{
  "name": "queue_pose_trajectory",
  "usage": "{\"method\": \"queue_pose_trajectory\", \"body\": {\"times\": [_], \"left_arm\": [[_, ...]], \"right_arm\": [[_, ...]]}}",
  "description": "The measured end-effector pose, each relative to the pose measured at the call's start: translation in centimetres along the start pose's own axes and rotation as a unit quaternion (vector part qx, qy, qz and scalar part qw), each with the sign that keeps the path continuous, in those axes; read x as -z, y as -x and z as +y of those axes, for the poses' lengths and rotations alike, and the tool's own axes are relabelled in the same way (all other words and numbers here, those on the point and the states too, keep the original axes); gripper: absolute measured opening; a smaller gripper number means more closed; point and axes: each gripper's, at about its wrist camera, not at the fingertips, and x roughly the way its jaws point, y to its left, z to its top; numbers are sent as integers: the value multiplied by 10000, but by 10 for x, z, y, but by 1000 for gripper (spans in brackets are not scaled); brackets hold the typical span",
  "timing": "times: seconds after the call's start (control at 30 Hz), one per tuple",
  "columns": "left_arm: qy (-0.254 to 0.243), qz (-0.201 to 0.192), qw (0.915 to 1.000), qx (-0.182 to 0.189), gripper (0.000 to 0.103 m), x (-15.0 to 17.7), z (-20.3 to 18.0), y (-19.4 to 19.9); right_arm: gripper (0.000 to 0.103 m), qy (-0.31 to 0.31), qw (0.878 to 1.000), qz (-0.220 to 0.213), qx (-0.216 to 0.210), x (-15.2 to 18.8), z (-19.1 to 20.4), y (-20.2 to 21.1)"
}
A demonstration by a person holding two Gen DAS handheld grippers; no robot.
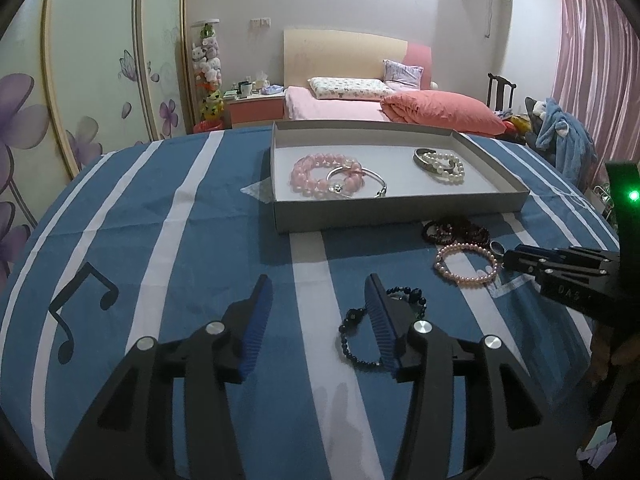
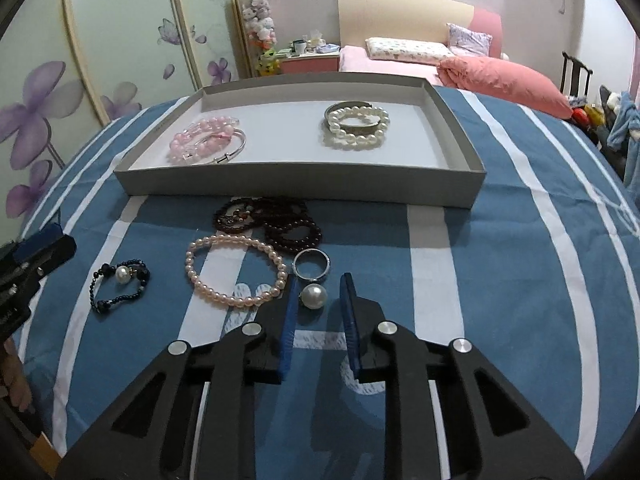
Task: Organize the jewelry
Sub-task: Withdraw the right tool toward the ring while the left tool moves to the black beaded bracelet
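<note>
Sitting on the blue cloth with white stripes [image 2: 500,264] covering the table: a shallow grey cardboard tray [image 2: 304,190], its near wall running level across the right wrist view.

Lying inside the tray: a pink bead bracelet [image 2: 202,136] touching a thin silver bangle [image 2: 234,148] at the left; a white pearl bracelet [image 2: 358,128] stacked with a metal cuff [image 2: 352,110] at the right; bare floor staying open between the two pairs.

Resting on the cloth just before the near wall: dark red bead strands [image 2: 280,222], a pale pink pearl bracelet [image 2: 236,270], a silver ring [image 2: 312,266], a single large white pearl [image 2: 313,296], and a dark bead bracelet carrying one white pearl [image 2: 120,284].

Left gripper [image 1: 320,284]: jaws standing apart, nothing between the pads; right finger covering part of the dark bead bracelet. Striped cloth lying clear to its left.

Right gripper [image 2: 320,286]: jaws standing narrowly apart, flanking the large white pearl, pads not pressing on it. Pearl mounting hard to make out.
</note>
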Motion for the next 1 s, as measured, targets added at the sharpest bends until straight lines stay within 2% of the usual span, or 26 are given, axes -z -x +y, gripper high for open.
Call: {"method": "queue_pose_trajectory", "body": {"times": [0.5,0.6,0.8,0.9,1.0], "left_arm": [[-88,151,9998,13,48,7,-2,-3],[-88,170,9998,19,48,7,-2,-4],[-153,268,9995,112,48,9,-5,-6],[-235,374,9988,212,46,11,-9,-9],[-363,505,9975,343,40,13,-14,-12]], "right_arm": [[22,148,9998,95,-50,6,5,5],[14,167,9998,100,-15,7,5,5],[14,159,9998,106,6,7,3,6],[14,144,9998,105,-6,8,3,5],[14,140,9998,106,-12,8,2,5]]}}
